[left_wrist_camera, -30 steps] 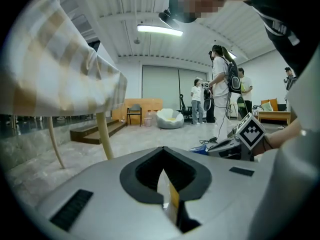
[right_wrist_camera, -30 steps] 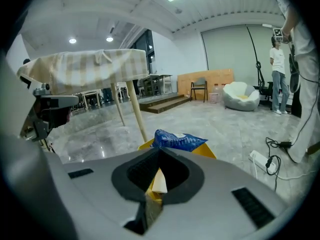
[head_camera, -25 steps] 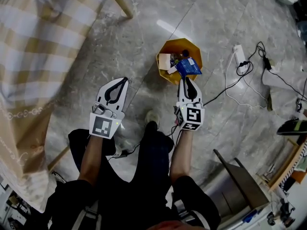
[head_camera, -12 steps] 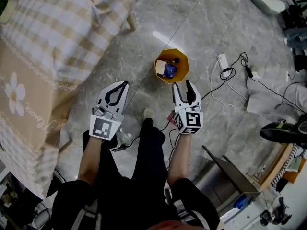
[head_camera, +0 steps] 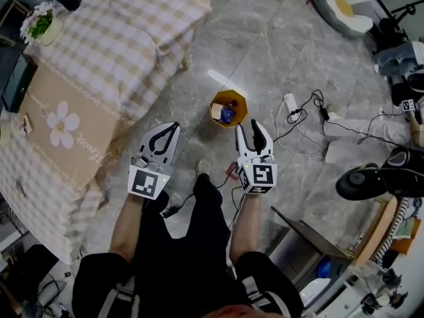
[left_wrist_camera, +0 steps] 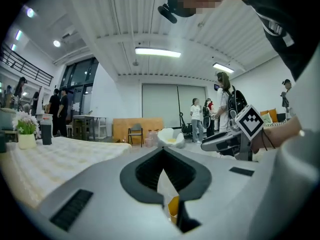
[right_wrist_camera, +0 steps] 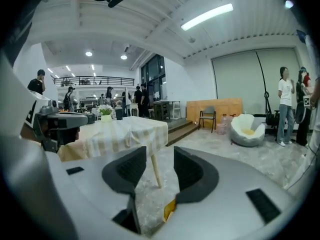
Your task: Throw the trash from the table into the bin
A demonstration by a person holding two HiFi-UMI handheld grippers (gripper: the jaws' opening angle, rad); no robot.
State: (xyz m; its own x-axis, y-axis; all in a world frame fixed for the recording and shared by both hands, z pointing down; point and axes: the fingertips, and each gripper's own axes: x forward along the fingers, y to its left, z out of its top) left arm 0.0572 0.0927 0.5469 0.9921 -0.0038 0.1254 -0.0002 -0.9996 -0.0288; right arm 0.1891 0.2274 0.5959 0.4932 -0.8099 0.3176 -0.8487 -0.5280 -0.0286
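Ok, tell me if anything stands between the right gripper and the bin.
Nothing visible does. In the head view only bare floor lies between the right gripper and the orange bin; the power strip lies off to the side. Its jaws, apart and empty, have just been closing a little.

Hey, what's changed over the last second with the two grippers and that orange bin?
Both grippers rose away from the bin. The right gripper let go of the blue packet, which now lies in the bin; its jaws opened, then have just been closing partway, with nothing between them. The left gripper stayed shut and empty; the bin stayed put.
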